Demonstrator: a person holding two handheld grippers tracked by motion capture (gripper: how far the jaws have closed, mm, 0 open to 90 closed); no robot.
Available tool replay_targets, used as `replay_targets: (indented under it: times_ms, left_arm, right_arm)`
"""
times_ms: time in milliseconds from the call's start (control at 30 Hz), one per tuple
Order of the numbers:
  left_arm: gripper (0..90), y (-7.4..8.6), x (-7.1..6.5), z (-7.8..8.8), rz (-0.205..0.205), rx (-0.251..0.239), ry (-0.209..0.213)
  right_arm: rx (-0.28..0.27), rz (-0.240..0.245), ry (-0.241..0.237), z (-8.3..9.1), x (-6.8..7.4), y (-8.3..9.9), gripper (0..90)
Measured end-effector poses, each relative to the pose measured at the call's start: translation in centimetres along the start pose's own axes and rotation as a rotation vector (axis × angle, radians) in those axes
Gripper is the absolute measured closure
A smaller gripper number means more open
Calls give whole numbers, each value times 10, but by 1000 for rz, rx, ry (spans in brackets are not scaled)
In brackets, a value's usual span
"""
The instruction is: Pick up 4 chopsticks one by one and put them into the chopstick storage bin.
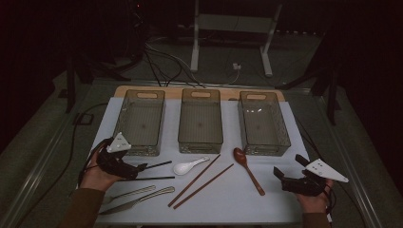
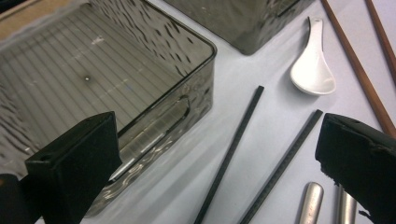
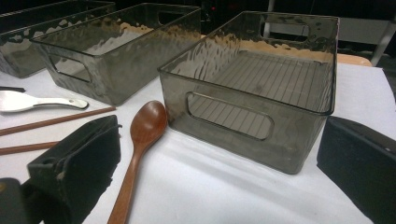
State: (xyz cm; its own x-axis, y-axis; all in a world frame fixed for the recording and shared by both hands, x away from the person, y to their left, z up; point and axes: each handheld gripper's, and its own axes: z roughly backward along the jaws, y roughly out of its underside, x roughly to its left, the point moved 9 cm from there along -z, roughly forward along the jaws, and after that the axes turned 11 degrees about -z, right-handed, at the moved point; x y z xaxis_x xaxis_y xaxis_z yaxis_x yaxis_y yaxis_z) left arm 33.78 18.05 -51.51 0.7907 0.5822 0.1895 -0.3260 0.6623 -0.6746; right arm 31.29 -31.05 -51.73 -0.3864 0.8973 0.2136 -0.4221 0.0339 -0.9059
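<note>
Three smoked-plastic bins stand in a row across the table [image 1: 285,199], left bin [image 1: 142,121], middle bin [image 1: 200,118], right bin [image 1: 263,122], each with nothing in it. Left gripper [image 1: 140,167]: jaws spread wide, grasping nothing, just beside the near corner of the left bin. Two black chopsticks [image 1: 157,165] lie flat on the table before it, nearly parallel, long axes running left to right, far tips toward the white spoon [image 1: 187,166]. Right gripper [image 1: 277,173]: jaws apart, grasping nothing, near the wooden spoon [image 1: 248,168].

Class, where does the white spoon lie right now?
In the high view, the white spoon lies mid-table before the middle bin, between black chopsticks and brown chopsticks.
</note>
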Motion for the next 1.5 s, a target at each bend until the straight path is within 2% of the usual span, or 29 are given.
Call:
replay_targets:
  times_ms: [867,1100,1200,1333,1500]
  left_arm:
    - [21,9,-8,-26,-17,98,98]
    - [75,13,-10,-31,-18,123,124]
    - [87,14,-10,-33,-17,135,127]
    - [164,16,-8,-36,-13,148,123]
    - [192,20,-9,-41,-26,182,124]
  right_arm:
    - [-4,-12,2,0,-3,0,0]
    - [-4,-17,2,1,-3,0,0]
    - [-5,-18,2,1,-3,0,0]
    - [-4,-22,1,1,-3,0,0]
    - [-4,-22,1,1,-4,0,0]
